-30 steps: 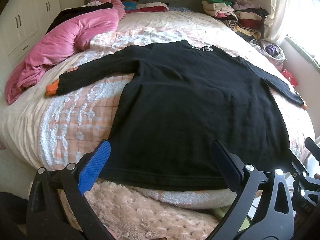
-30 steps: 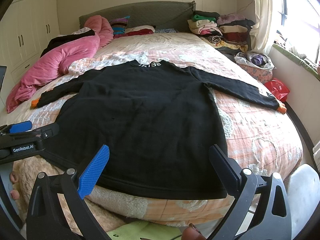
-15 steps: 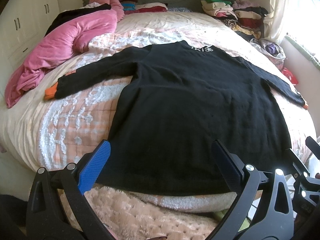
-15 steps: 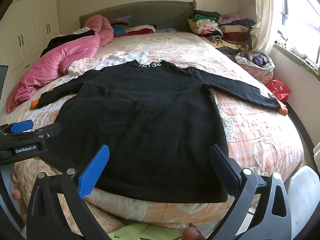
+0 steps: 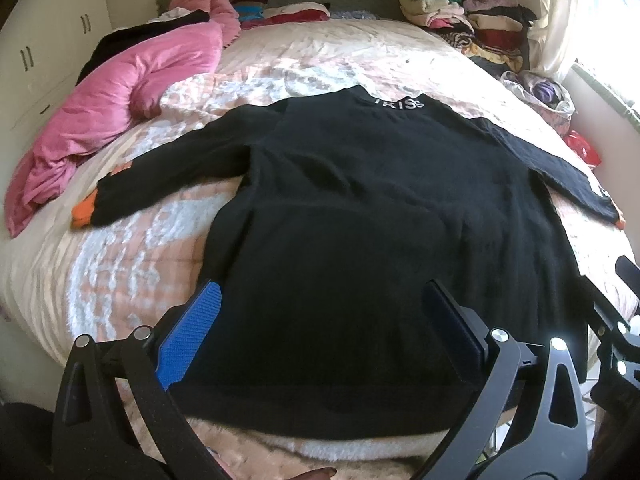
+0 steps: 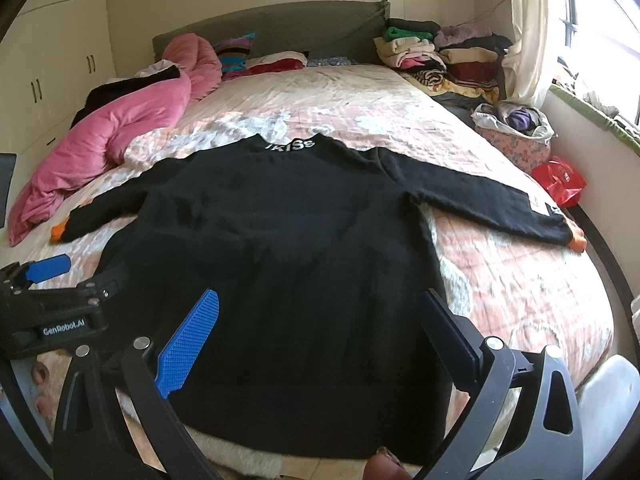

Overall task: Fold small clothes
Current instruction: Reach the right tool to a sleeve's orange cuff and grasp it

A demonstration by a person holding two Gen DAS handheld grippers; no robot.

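Observation:
A black long-sleeved sweater (image 5: pixel 352 216) (image 6: pixel 288 248) with orange cuffs and white lettering at the collar lies flat on the bed, both sleeves spread out, hem toward me. My left gripper (image 5: pixel 320 320) hovers open over the hem's left half, nothing between its fingers. Over the right half of the hem my right gripper (image 6: pixel 320 320) is open too and holds nothing. The left gripper (image 6: pixel 60 280) shows at the left edge of the right wrist view; the right gripper's body shows at the right edge of the left wrist view.
A pink duvet (image 5: pixel 120 92) (image 6: pixel 108 140) is bunched at the bed's far left. Stacks of folded clothes (image 5: pixel 464 20) (image 6: pixel 444 52) sit at the far right by the headboard. A basket of laundry (image 6: pixel 516 132) and a red bag (image 6: pixel 560 180) lie beside the bed's right edge.
Both grippers have moved slightly forward and up over the sweater's hem. The sweater has not moved.

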